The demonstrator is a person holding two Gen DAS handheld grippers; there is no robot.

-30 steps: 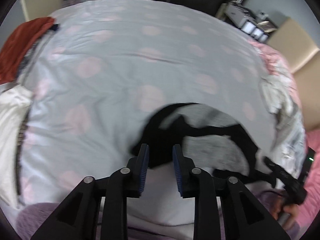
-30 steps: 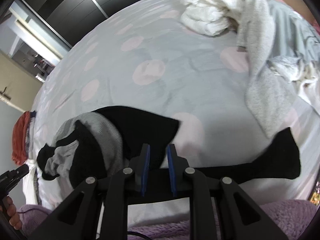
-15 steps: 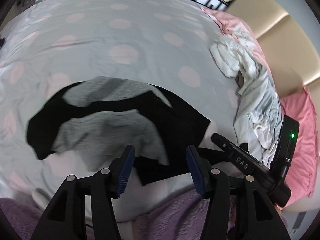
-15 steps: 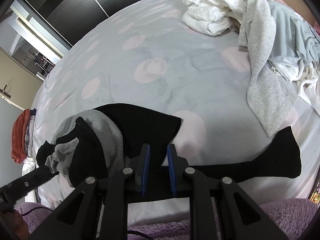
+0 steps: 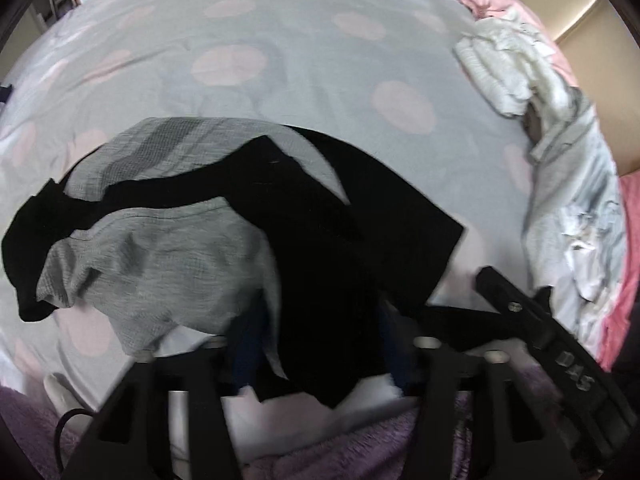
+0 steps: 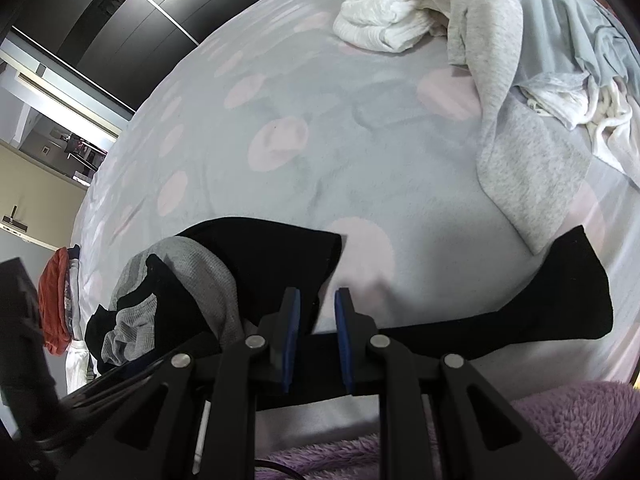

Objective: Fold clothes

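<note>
A black and grey garment lies crumpled at the near edge of the bed, on a grey sheet with pink dots. The left hand-held gripper has the black cloth between its 2 blue pads, and its jaws are closing on it. The right hand-held gripper stands over the black sleeve with a narrow gap between its pads; whether it pinches the cloth I cannot tell. A pile of white and grey clothes sits well apart.
</note>
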